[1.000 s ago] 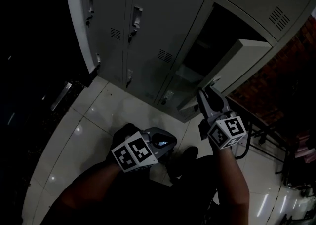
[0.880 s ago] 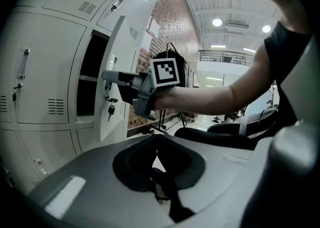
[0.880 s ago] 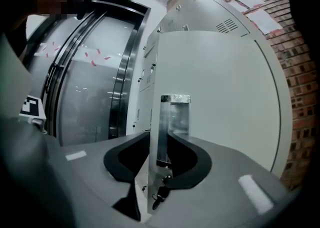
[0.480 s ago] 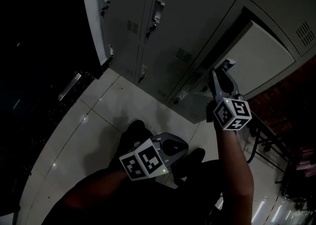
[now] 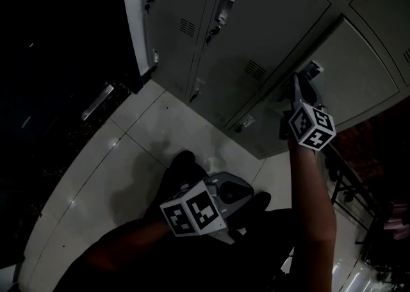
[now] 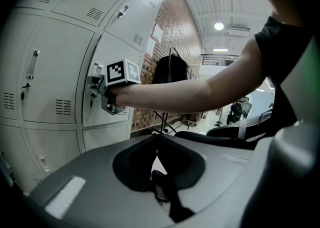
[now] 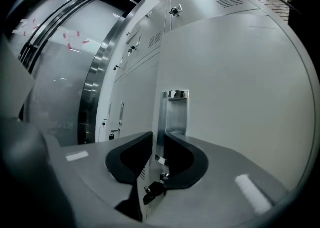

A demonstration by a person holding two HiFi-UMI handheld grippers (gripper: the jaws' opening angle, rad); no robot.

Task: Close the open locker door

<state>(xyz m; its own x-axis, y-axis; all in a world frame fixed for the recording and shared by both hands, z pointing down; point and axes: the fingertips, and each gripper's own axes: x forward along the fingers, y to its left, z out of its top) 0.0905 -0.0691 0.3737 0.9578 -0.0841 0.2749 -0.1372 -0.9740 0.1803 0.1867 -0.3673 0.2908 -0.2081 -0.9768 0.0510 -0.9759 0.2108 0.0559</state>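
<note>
The grey locker door (image 5: 359,73) stands almost flush with the row of lockers (image 5: 269,22). My right gripper (image 5: 306,78) is stretched out to the door's free edge, beside its metal handle plate (image 7: 175,112). In the right gripper view the door (image 7: 235,82) has its thin edge running down between the jaws of the right gripper (image 7: 159,139); they are closing on it and the pads look pressed to both faces. The left gripper view shows the same grip from the side, right gripper (image 6: 95,79) at the door edge. My left gripper (image 5: 224,198) hangs low over the floor, shut and empty.
Closed locker doors (image 6: 45,72) with small latches fill the wall left of the gripped door. A brick wall (image 6: 160,27) and a black metal frame (image 5: 349,188) lie to the right. Pale floor tiles (image 5: 128,156) run below, and the person's shoes (image 5: 182,162) stand there.
The door has swung from wide open to nearly flush with the lockers. My right gripper has travelled forward and up with its edge. The left gripper has barely moved.
</note>
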